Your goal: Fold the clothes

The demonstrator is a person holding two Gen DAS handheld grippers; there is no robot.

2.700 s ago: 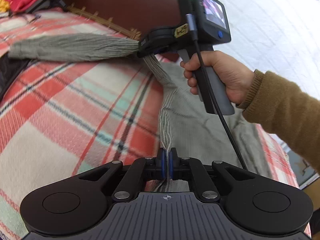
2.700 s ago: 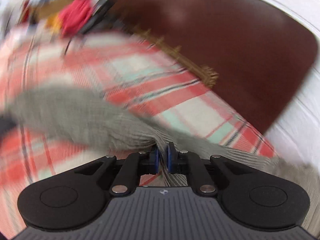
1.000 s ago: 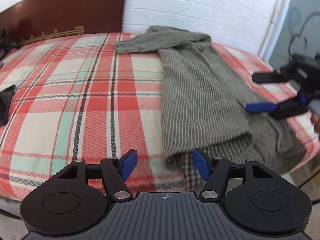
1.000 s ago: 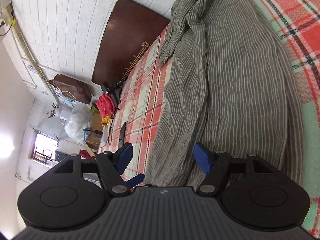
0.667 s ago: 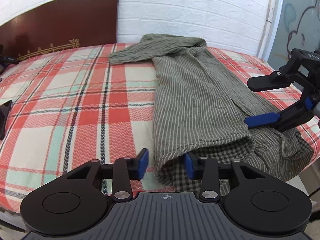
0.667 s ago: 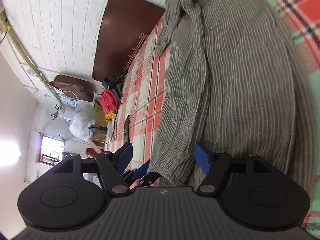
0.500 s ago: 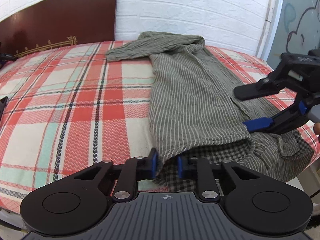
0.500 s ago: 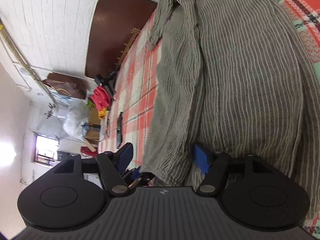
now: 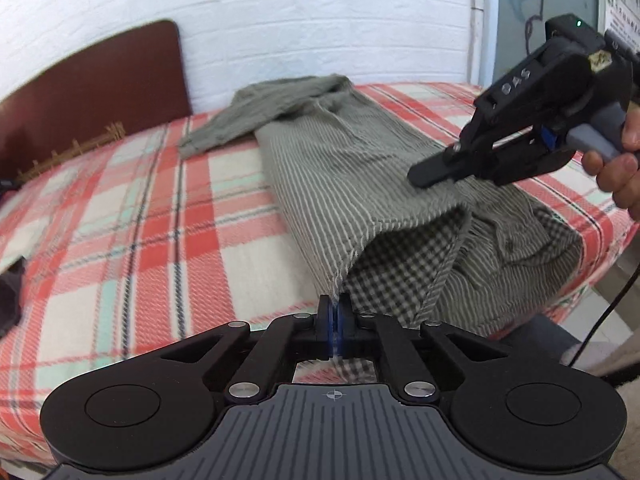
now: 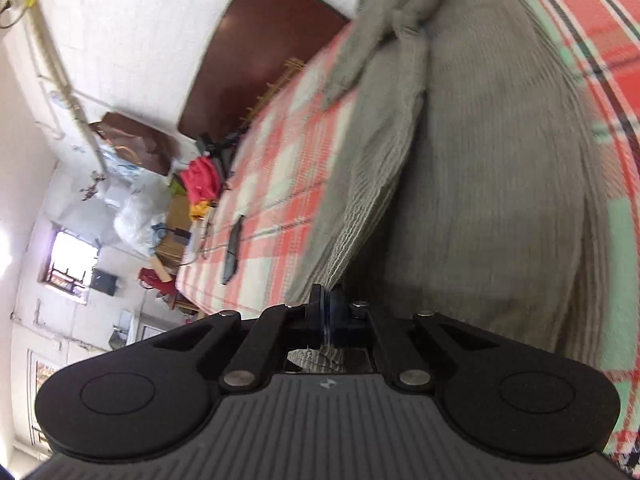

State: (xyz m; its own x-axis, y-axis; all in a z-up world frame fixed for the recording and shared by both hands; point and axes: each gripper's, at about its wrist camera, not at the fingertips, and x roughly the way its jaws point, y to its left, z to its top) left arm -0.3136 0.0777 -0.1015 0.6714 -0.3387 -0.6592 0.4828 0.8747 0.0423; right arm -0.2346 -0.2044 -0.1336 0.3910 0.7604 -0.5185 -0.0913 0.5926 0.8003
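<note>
A grey-green striped shirt (image 9: 352,168) with a checked lining lies lengthwise on the plaid bed cover (image 9: 132,216), one sleeve trailing toward the headboard. My left gripper (image 9: 335,312) is shut on the shirt's near hem corner, which is lifted a little so the lining shows. My right gripper (image 9: 420,178), held by a hand at the right, is shut on the hem's other side. In the right wrist view the right gripper (image 10: 328,316) pinches a fold of the shirt (image 10: 480,184), with cloth bunched behind its pads.
A dark wooden headboard (image 9: 92,84) and a white brick wall stand behind the bed. A dark object (image 9: 10,296) lies at the bed's left edge. Beyond the bed's far side, the right wrist view shows red cloth (image 10: 200,180), bags and clutter.
Both grippers have gone from open to shut on the shirt's near hem. The hem has come up off the bed, exposing the checked lining. The left gripper has shifted sideways.
</note>
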